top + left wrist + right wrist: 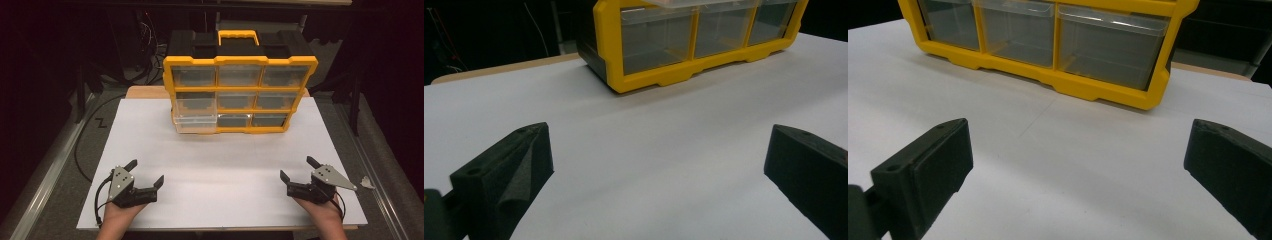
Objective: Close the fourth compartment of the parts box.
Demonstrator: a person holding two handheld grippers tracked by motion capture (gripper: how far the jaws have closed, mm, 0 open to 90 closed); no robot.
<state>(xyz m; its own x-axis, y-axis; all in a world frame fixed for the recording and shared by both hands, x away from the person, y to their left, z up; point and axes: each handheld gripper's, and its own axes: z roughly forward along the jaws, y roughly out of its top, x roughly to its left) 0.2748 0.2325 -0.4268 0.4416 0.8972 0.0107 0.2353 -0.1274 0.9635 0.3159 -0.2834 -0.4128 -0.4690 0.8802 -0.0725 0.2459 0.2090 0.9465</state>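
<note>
A yellow and black organizer case (pixel 239 82) with clear plastic drawers stands upright at the back of the white board (pixel 225 165). Its lower left drawer (pixel 195 121) sticks out a little. My left gripper (pixel 145 173) rests near the board's front left corner, jaws wide apart with nothing between them. My right gripper (pixel 299 169) rests near the front right, also open and empty. In the left gripper view the case (pixel 684 40) stands ahead beyond the left gripper (pixel 659 155). In the right gripper view the case's bottom drawers (pixel 1048 35) lie ahead of the right gripper (pixel 1078 155).
A small pale scrap (pixel 367 183) lies just off the board's right edge. A black cable (pixel 82 145) loops on the grey surface at the left. Metal rails run along both sides. The board between the grippers and the case is bare white.
</note>
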